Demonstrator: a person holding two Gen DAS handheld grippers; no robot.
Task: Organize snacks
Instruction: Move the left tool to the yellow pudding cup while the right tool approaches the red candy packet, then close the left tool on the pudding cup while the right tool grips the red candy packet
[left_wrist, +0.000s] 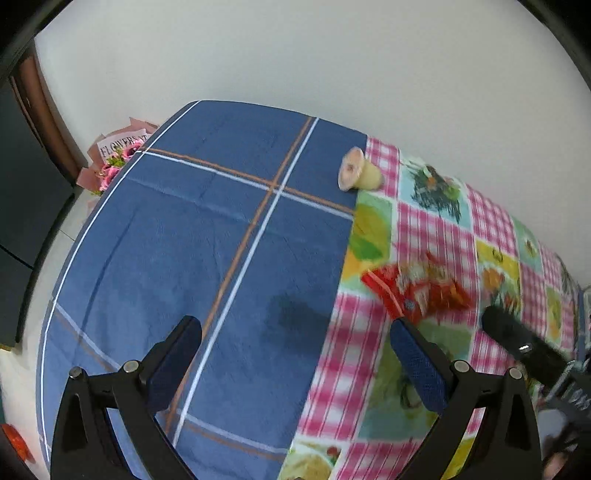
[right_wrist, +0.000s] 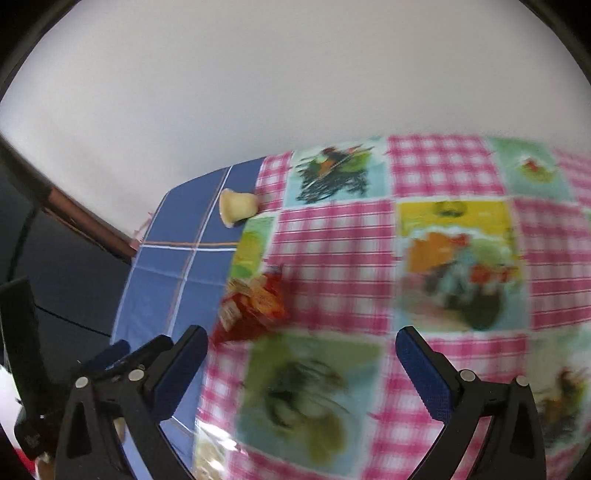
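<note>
Nearest in the left wrist view, the left gripper (left_wrist: 295, 354) hangs above the table with its two blue-padded fingers (left_wrist: 419, 365) spread wide and nothing between them. Below it lies the dark blue cloth with white and brown stripes (left_wrist: 207, 236), which carries a dark shadow patch under the gripper. The right gripper (right_wrist: 301, 363) is likewise spread apart and empty, poised over the pink-checked cloth with printed food pictures (right_wrist: 436, 258) that meets the blue one along a seam.

A little farther out, a crinkled red and orange foil snack packet (left_wrist: 417, 291) lies flat on the checked cloth, just beside the seam; in the right wrist view the same packet (right_wrist: 255, 306) sits ahead of that gripper's left-hand finger, blurred. A black bar, blurred, crosses the lower right of the left view.

Farther still, a small pale yellow plastic jelly cup with a foil lid (left_wrist: 360, 173) lies tipped on its side right at the seam, well apart from the packet.

Beyond the table's far left corner, a pink-wrapped flower bouquet (left_wrist: 118, 158) stands against the white wall (left_wrist: 295, 55).
</note>
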